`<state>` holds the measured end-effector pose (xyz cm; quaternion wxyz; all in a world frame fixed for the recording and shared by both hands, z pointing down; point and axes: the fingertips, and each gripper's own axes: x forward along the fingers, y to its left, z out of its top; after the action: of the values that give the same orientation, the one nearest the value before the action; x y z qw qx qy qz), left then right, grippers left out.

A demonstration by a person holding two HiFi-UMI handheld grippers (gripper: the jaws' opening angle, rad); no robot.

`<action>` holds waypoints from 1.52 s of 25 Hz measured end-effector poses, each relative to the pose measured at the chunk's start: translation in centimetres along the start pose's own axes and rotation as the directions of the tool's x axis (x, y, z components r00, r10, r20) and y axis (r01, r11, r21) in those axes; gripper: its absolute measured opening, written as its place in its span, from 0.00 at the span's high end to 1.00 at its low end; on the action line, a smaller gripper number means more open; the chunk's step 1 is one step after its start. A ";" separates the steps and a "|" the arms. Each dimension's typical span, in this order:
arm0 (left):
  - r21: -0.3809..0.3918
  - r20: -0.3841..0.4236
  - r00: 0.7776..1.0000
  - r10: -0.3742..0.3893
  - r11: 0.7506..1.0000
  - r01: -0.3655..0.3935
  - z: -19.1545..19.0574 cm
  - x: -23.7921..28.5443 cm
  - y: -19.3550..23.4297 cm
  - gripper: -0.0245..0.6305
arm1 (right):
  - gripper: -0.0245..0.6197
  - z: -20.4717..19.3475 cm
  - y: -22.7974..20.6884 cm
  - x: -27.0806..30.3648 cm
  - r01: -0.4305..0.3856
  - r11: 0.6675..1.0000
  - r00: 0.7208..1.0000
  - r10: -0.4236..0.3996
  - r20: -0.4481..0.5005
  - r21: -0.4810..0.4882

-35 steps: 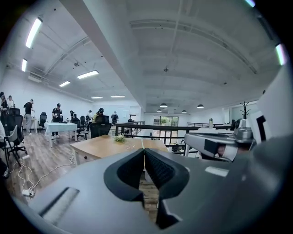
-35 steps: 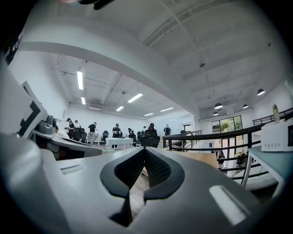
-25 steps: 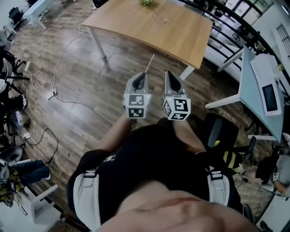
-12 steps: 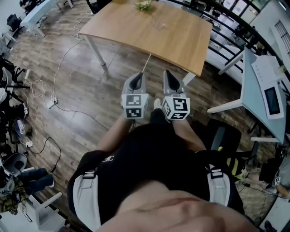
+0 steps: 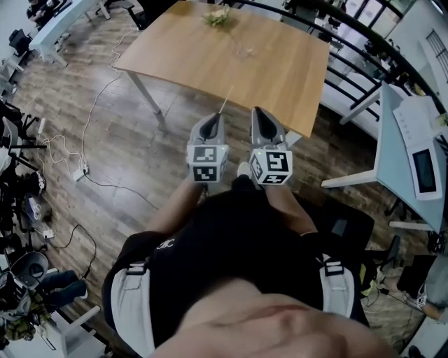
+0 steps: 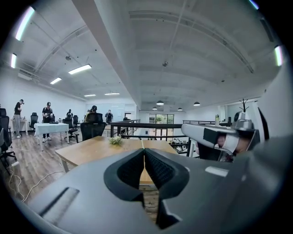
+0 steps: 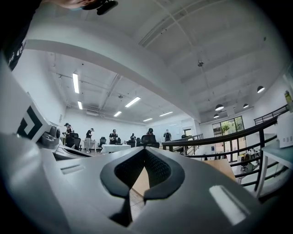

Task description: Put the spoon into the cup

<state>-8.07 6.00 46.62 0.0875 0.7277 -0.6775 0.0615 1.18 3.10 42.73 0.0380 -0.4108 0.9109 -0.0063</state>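
Note:
My left gripper (image 5: 215, 117) is held in front of my chest, shut on a thin pale spoon (image 5: 227, 99) that sticks out forward toward the wooden table (image 5: 280, 77). In the left gripper view the spoon (image 6: 143, 144) shows as a fine line rising from the closed left gripper (image 6: 143, 151). A small clear cup (image 5: 244, 50) stands on the table, far from both grippers. My right gripper (image 5: 259, 112) is beside the left one, shut with nothing in it; in the right gripper view the right gripper (image 7: 145, 150) has its pads pressed together.
A small green plant (image 5: 218, 15) sits at the table's far edge. White table legs (image 5: 145, 94) stand ahead on the left. Cables (image 5: 77, 150) trail over the wood floor at left. A grey desk (image 5: 413, 161) and a black chair (image 5: 343, 224) are at right. People stand far off.
The table has drawn nearer and more of its top shows. Both grippers keep the same pose before my chest, the left still holding the spoon.

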 end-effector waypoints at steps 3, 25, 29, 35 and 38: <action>0.004 -0.014 1.000 -0.006 1.000 0.006 0.5 3.8 0.5 0.93 | 0.96 -0.6 -2.3 3.0 0.002 1.000 1.000 -0.002 -0.007 0.004; 0.019 -0.084 0.996 -0.029 0.999 0.031 6.2 28.9 0.3 0.93 | 0.96 -0.4 -21.0 20.3 0.032 0.999 0.998 -0.031 -0.057 0.027; 0.017 -0.104 0.994 -0.025 0.999 0.027 6.3 31.5 1.0 0.93 | 0.96 -0.6 -23.0 22.6 0.045 0.998 0.997 -0.043 -0.061 0.039; 0.003 -0.132 0.991 -0.036 0.999 0.037 5.7 34.1 3.2 0.93 | 0.96 -2.1 -23.4 25.2 0.060 0.997 0.994 -0.056 -0.093 0.045; 0.017 -0.159 0.985 -0.064 0.998 0.067 5.1 35.6 4.9 0.93 | 0.96 -2.3 -22.9 26.7 0.088 0.995 0.992 -0.084 -0.096 0.039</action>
<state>-10.45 -30.09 49.21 0.1350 0.7433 -0.6433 0.1238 0.50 -32.09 44.32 0.0035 -0.4480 0.8928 -0.0473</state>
